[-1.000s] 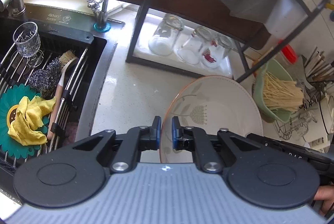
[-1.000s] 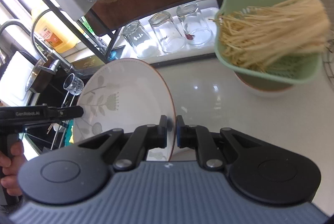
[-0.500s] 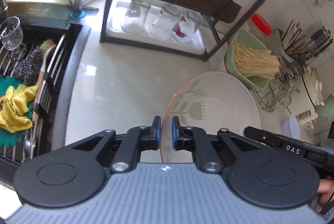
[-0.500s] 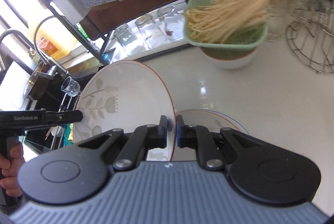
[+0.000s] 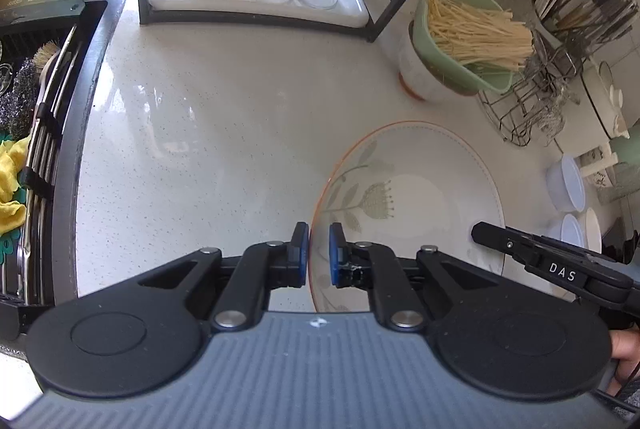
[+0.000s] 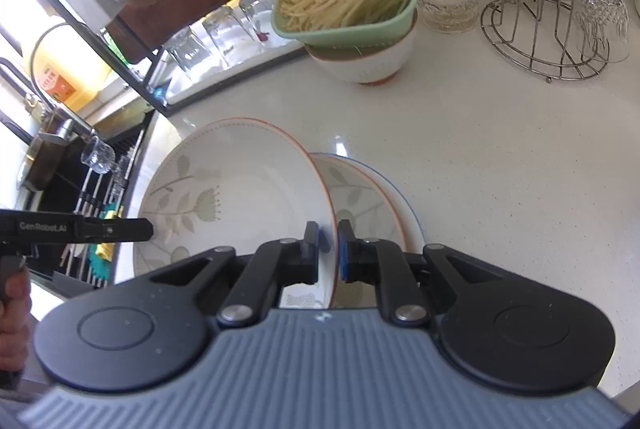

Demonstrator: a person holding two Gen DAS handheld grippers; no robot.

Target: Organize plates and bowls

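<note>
Blue pads of both grippers pinch one floral plate: left gripper (image 5: 319, 253) nearly closed on its near rim, right gripper (image 6: 328, 252) likewise on the opposite rim. Plate (image 6: 240, 197) hangs tilted, just over a stack (image 6: 376, 205) of two plates lying on the surface (image 6: 500, 157). Open room: bare speckled surface left of the plate, out to the dark sink edge (image 5: 66, 189). Since a second ago the plate has come rightward and lower; the stack is newly in view. Beyond: green colander (image 6: 360, 25) of noodles nested in a white bowl (image 6: 364, 63); three upturned glasses on a tray (image 5: 256, 5).
</note>
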